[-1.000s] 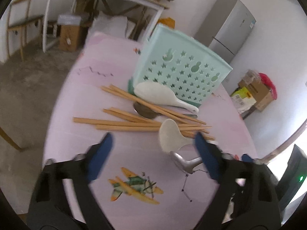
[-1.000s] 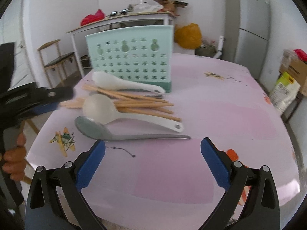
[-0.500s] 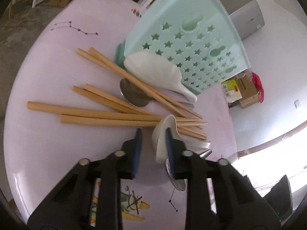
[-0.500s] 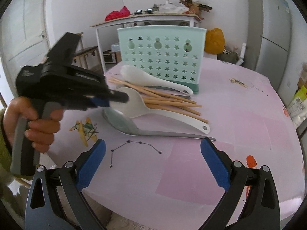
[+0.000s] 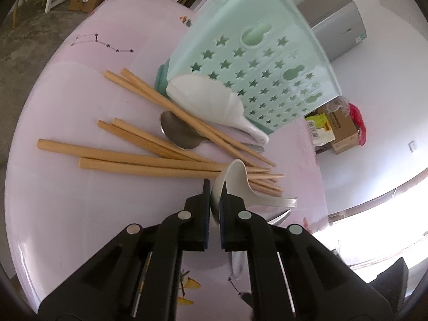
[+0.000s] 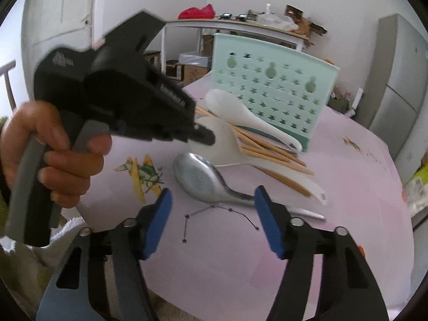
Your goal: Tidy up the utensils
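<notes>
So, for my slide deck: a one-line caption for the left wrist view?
Left tongs shut on white plastic spoon's bowl beside wooden chopsticks.

On the counter [image 5: 67, 214] I see the chopsticks [image 5: 149, 160] lying in front of the perforated holder [image 5: 256, 67]. One spoon [image 5: 214, 101] leans against the holder over them; a metal spoon [image 6: 203, 182] lies nearest my right tongs [image 6: 214, 208].
</notes>
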Motion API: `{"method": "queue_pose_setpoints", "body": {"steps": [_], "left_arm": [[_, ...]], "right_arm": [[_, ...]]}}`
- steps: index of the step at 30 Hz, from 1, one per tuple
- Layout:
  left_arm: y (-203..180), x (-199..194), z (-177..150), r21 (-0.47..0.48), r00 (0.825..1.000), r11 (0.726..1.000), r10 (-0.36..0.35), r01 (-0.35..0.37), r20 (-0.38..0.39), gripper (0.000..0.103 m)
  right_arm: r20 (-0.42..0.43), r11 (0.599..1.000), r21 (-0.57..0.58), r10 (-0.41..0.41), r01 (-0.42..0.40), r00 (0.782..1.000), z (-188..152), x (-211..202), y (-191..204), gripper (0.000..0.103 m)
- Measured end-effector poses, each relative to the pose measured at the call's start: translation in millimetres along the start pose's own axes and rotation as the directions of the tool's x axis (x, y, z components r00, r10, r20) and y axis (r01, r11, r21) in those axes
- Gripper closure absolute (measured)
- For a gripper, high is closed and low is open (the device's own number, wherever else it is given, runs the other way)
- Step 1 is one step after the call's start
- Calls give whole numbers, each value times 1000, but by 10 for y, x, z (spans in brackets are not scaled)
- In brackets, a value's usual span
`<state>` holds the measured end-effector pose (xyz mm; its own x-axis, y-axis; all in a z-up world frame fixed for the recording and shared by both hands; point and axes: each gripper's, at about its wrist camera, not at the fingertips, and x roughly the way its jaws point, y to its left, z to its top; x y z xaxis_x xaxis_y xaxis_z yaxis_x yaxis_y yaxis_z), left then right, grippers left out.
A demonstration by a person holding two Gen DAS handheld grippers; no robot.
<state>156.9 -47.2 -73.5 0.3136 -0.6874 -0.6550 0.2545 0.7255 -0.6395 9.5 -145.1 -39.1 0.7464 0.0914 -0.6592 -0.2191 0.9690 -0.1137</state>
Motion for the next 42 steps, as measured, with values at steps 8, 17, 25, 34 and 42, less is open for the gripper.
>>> {"method": "queue_pose_setpoints", "body": {"steps": [8, 17, 25, 34, 42], "left_arm": [[-68, -366, 68, 10, 994, 998, -56, 56, 95, 99], [68, -978, 56, -5, 977, 998, -62, 64, 204, 99], [108, -1500, 36, 2, 946, 999, -37, 38, 323, 99], [-273, -2045, 240, 162, 849, 979, 22, -126, 528, 99], [-979, -2102, 560, 334, 703, 801, 145, -497, 696, 99]], "right_arm": [[-10, 991, -130, -31, 30, 999, 46, 101, 296, 53], [-25, 977, -187, -107, 100, 994, 63, 240, 504, 68], [-19, 957, -242, -172, 162, 985, 89, 308, 654, 90], [27, 977, -150, -151, 153, 988, 268, 106, 489, 96], [100, 994, 74, -83, 76, 992, 547, -317, -22, 98]]}}
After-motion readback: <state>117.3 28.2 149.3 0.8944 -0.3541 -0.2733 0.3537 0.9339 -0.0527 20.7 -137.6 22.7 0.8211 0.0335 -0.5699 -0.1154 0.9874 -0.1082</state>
